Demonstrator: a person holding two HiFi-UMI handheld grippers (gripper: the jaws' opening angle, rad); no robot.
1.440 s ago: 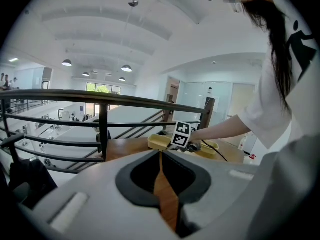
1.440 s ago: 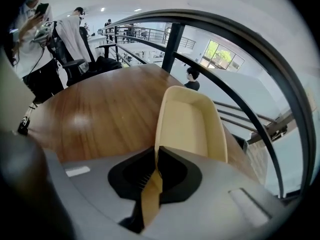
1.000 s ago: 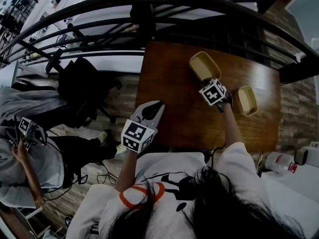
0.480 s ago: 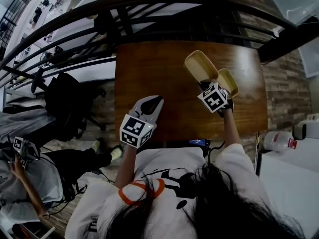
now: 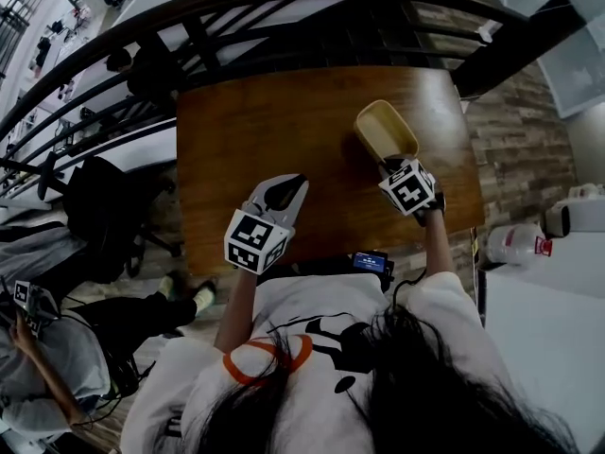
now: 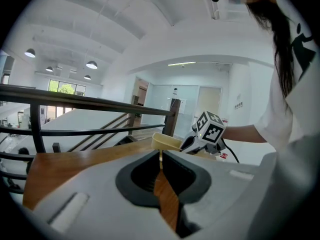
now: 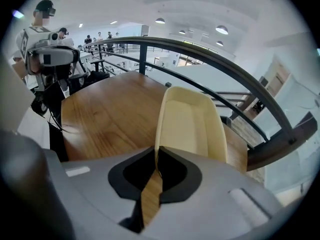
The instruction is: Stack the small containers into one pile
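- Cream plastic container [image 5: 386,129] lies over the right half of the wooden table [image 5: 246,140], its near rim pinched by the right gripper [image 5: 389,163].
- Best handled, I judge, by holding it level and squaring the rims before unclamping, so the pile nests.
- Left gripper [image 5: 295,183], clenched on nothing, hovers near the front edge.
- Count: one container visible, two grippers.

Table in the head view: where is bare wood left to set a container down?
The left half of the table is bare, from the railing side down to the left gripper. A narrower strip lies right of the container. It is crowded around the right gripper.
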